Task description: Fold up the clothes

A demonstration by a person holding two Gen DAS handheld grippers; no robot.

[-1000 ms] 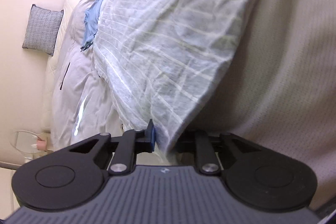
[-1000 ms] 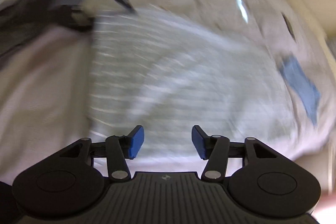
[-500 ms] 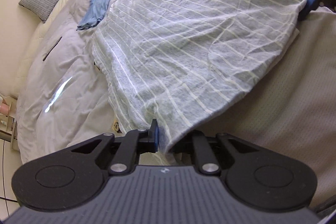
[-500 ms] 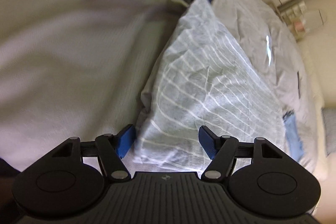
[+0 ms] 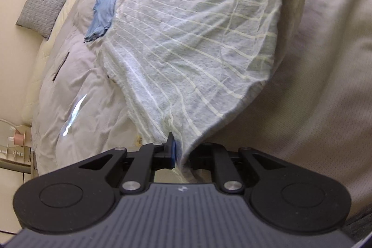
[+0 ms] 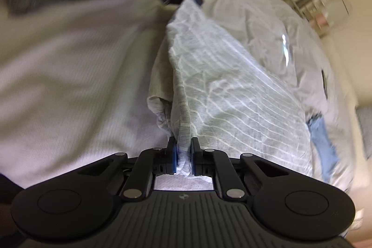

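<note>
Since half a second ago: right gripper (image 6: 183, 158), then spread wide beside the shirt (image 5: 197, 43), now pinches a bunched corner between nearly closed fingers. Left gripper (image 5: 180, 152): I keep it clamped on the opposite corner, fabric wedged against the blue pad. Shirt: striped, stretched between both grips along one edge, far side trailing on the bed (image 5: 76, 90), so I judge it held taut to make a clean fold line. Blue garment (image 5: 104, 13): lies beyond, partly tucked under the shirt's far edge.
</note>
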